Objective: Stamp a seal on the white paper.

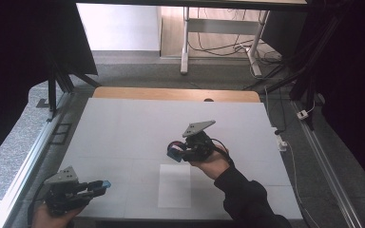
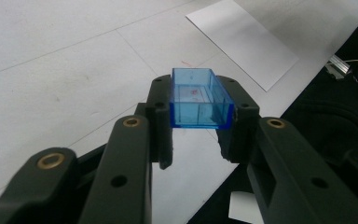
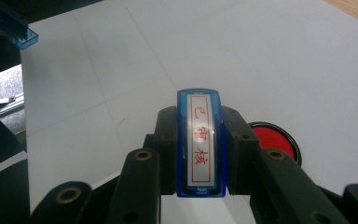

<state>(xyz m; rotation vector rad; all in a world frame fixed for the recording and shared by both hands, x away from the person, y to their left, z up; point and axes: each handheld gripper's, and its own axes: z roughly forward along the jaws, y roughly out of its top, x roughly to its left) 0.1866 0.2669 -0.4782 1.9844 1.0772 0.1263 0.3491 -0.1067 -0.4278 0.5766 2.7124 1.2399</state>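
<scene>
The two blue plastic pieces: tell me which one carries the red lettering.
The stamp clamped in the right gripper has a white label with red characters. The blue cap in the left gripper is a hollow, unlabelled box.

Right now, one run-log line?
left claw: shut on blue cap | right claw: shut on stamp | ink pad: on table

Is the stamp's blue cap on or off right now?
Off. The left gripper holds the blue cap alone, its hollow empty, while the right gripper grips the stamp above the red ink pad.
</scene>
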